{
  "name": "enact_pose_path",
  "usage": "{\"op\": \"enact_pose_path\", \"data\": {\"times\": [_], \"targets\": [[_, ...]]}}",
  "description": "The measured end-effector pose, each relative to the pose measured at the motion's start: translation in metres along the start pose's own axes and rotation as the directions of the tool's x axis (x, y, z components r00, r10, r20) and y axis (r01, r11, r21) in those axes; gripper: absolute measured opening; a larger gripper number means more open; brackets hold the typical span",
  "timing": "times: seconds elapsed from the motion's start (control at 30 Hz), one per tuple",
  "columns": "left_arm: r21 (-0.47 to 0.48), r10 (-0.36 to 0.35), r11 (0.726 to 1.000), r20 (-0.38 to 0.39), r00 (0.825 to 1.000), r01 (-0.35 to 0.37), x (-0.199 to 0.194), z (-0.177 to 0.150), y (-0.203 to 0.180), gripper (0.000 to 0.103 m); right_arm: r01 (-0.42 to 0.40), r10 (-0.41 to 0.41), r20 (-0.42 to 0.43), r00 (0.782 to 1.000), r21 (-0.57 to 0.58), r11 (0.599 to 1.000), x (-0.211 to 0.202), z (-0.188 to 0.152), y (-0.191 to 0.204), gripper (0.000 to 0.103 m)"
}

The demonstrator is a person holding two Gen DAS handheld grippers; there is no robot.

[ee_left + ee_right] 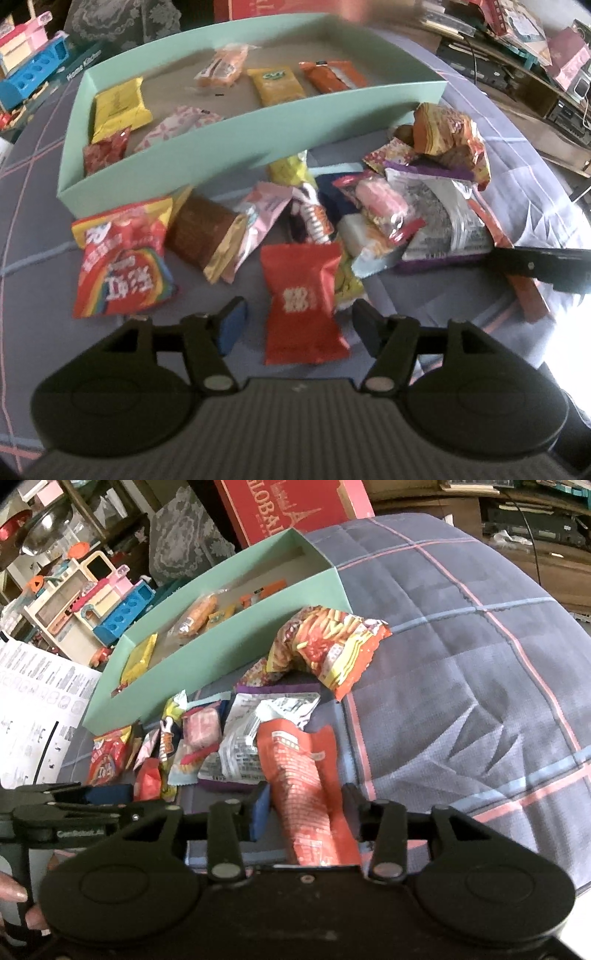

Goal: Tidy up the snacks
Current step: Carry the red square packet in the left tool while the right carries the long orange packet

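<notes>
A: Left gripper (297, 326), what did you note?

B: Jaws stood partly open, straddling a red packet (301, 306) that lay on the quilt (498, 155). There was a clear gap at the left pad; the right pad looked close to the packet's edge, contact uncertain. I judged it not gripped.

A: How did the packet lie?

B: Long axis ran near to far, in line with the fingers, so the jaws would close across its short width. It sat directly ahead of the claw, at the near edge of the snack pile.

A: And the right gripper (306, 812)?

B: Jaws narrower, with an orange packet (306, 786) standing up between them, long axis also pointing away from the claw. The pads looked to be on its sides and the wrapper was creased there, so I read it as held.

A: Where was the box (258, 147)?

B: Beyond the pile, on the far side, its long wall facing both claws. Several snacks were already inside. From the right view it lay far and left.

A: Nearer hand to the red packet?

B: Left, plainly. The box was straight ahead of it, past the pile.
</notes>
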State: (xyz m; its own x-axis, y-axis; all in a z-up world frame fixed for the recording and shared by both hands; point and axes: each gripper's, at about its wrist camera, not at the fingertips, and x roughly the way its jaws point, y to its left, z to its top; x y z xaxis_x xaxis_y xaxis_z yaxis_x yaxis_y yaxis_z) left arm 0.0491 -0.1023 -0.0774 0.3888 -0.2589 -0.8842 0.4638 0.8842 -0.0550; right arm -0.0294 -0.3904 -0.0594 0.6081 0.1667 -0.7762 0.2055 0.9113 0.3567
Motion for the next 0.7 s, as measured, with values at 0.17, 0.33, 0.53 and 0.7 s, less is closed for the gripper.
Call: {"op": "enact_pose_path", "data": {"times": [0.17,0.33,0.53,0.7], "targets": [[0.074,0.008,0.997,0.012,1.0,-0.009,-0.003,-0.003,-0.012,0.034,0.022,-0.021,0.024,0.999,-0.038,0.999,-0.001,-0.005,0.006,0.035],[0.034,0.019,0.999,-0.001,1.0,-0.019,-0.01,-0.01,-0.006,0.033,0.01,-0.01,0.017,1.0,-0.01,1.0,-0.007,-0.003,0.004,0.028],[-0.023,0.008,1.0,0.026,1.0,-0.007,-0.03,-0.01,0.006,0.033,-0.016,0.015,0.033,0.999,0.019,1.0,-0.019,-0.001,-0.001,0.028],[-0.048,-0.004,0.999,0.075,0.997,0.008,-0.048,0.006,0.008,0.033,-0.029,0.029,0.074,0.997,0.009,1.0,-0.033,0.012,0.003,0.028]]}}
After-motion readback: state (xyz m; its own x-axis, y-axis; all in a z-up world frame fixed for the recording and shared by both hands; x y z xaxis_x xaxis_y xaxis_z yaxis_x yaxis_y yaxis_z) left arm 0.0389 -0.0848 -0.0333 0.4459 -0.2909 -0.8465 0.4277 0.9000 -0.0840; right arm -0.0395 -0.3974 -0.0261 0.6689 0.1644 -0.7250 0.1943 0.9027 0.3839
